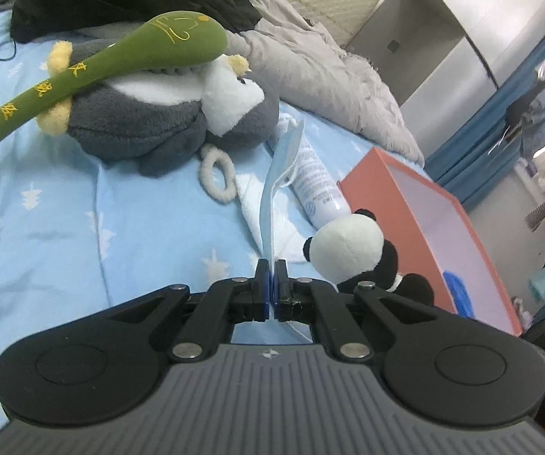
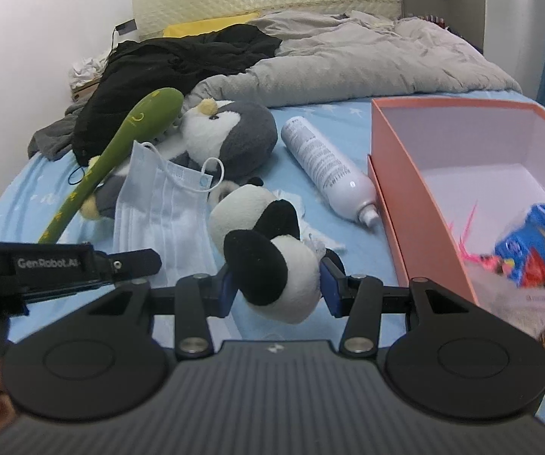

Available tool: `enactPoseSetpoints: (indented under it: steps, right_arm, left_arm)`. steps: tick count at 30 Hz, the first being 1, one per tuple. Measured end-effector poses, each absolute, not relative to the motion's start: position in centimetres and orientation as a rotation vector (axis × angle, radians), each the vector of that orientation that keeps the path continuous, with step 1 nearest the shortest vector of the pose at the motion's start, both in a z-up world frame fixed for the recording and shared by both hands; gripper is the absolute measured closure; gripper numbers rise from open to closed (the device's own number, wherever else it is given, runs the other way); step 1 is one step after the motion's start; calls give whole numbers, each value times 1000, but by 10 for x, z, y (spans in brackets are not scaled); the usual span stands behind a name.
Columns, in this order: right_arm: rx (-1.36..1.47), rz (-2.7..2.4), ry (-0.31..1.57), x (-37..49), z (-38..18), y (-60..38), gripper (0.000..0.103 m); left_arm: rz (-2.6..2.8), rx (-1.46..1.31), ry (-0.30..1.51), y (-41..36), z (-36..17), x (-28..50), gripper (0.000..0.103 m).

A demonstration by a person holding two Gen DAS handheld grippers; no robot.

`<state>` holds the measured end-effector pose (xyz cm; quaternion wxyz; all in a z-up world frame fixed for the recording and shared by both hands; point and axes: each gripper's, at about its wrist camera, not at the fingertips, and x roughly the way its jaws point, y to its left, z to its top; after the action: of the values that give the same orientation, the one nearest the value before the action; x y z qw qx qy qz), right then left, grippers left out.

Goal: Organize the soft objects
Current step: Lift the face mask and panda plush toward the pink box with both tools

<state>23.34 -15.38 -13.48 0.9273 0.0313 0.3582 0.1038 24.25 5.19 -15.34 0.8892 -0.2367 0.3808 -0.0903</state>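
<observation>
My left gripper (image 1: 271, 269) is shut on a light blue face mask (image 1: 272, 197), which stands edge-on above the jaws. From the right wrist view the mask (image 2: 162, 204) hangs flat, with the left gripper (image 2: 155, 261) at its lower edge. My right gripper (image 2: 278, 284) is shut on a small panda plush (image 2: 268, 265), its blue pads pressing both sides of the body. The same panda (image 1: 348, 250) shows beside the left fingers. A grey and white penguin plush (image 2: 234, 132) lies on the blue bedsheet with a long green plush stick (image 2: 121, 151) across it.
An open orange box (image 2: 416, 227) sits at the right and holds a blue packet (image 2: 537, 250) and pink items. A white spray bottle (image 2: 329, 174) lies beside it. A grey duvet (image 2: 348, 60) and black clothing (image 2: 166, 64) are heaped behind. A white loop (image 1: 217, 178) lies near the penguin.
</observation>
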Motion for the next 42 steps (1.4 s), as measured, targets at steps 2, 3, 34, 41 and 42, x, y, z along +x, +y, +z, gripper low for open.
enactPoseSetpoints:
  steps: [2, 3, 34, 41, 42]
  right_arm:
    - [64, 213, 733, 225, -132, -155, 54]
    - [66, 214, 731, 221, -131, -156, 54]
    - [87, 248, 913, 282, -83, -149, 54]
    - [117, 222, 911, 283, -73, -165, 54]
    - [120, 224, 896, 281, -74, -168, 54]
  left_arm:
    - [-185, -482, 797, 49, -149, 234, 100]
    - [-180, -474, 799, 48, -147, 231, 100]
    - [-152, -313, 994, 26, -72, 318, 100]
    - [-199, -287, 959, 16, -64, 317, 100]
    - [-206, -283, 942, 14, -64, 315, 100]
